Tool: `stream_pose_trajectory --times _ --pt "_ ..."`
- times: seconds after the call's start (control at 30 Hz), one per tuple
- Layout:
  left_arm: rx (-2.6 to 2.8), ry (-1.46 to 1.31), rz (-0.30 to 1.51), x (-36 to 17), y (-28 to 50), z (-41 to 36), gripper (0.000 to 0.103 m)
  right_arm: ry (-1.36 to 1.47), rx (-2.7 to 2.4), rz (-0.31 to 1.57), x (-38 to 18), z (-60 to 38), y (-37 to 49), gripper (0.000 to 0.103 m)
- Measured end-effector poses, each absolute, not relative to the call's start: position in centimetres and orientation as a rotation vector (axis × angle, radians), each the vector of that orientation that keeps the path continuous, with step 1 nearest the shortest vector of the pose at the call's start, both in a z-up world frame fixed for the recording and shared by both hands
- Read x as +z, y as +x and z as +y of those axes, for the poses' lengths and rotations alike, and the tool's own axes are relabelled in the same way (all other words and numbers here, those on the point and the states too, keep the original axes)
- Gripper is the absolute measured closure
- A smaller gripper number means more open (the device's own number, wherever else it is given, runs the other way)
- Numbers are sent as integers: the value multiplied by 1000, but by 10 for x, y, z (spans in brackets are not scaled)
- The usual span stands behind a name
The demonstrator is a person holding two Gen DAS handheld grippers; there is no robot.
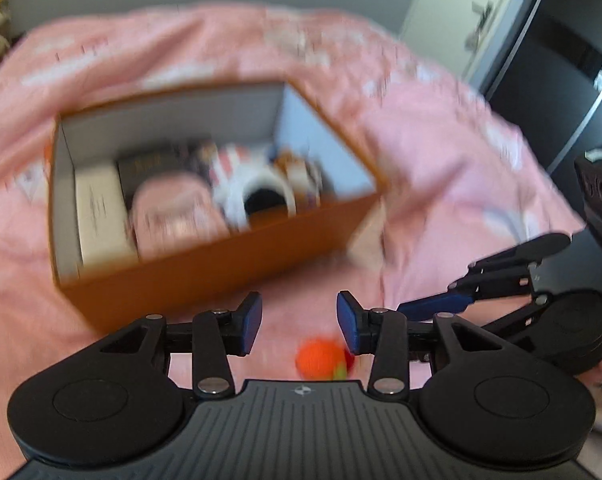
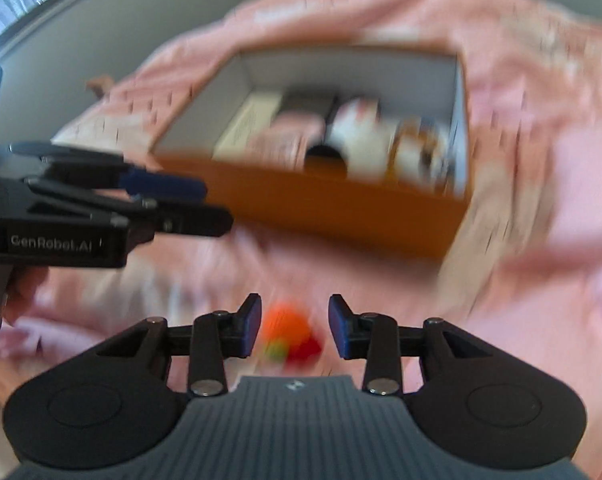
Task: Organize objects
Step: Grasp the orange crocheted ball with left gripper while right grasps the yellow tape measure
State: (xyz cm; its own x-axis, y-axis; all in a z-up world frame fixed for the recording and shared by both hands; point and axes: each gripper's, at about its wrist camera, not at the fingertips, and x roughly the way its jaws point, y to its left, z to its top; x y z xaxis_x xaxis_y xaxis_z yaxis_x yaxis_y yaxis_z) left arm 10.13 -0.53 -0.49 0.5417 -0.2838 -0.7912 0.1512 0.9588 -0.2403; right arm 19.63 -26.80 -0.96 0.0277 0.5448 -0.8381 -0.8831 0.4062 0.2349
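Through the left wrist view we saw our left claw [image 1: 299, 322] spread, its blue pads pinching nothing, with only pink bedding between them. Ahead of the claw and a little to its left sat the orange box [image 1: 205, 268] on the pink bedspread [image 1: 441, 152], open at the top and already holding several things: a pale flat carton, a dark item, something soft and pink, a white ring-shaped piece and a brown-and-white one, all too blurred for us to name. Just below and slightly right of the claw lay a small orange toy [image 1: 319, 358] with red and yellow-green bits, loose on the bed and outside the box. Our right claw [image 1: 437, 306] came in from the right, beside the left one. Through the right wrist view our right claw [image 2: 293, 326] was also spread and held nothing; the orange toy [image 2: 285, 326] lay on the bedspread [image 2: 541, 184] right under the gap between its pads, not pinched as far as we could tell. The box [image 2: 329, 204] stood ahead of the claw, and our left claw [image 2: 165, 186] reached in from the left. We judged most of the sorting done, with this toy at least left to go into the box.
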Motion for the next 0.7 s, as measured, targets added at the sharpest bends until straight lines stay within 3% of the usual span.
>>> stream_pose_trajectory --times 0.23,0.7 --pt "-273 -113 1138 -34 81 -18 56 -411 1099 1242 -39 -285 180 70" --pt "-267 -117 1193 -47 74 -23 53 -387 1043 1468 -82 -288 176 71"
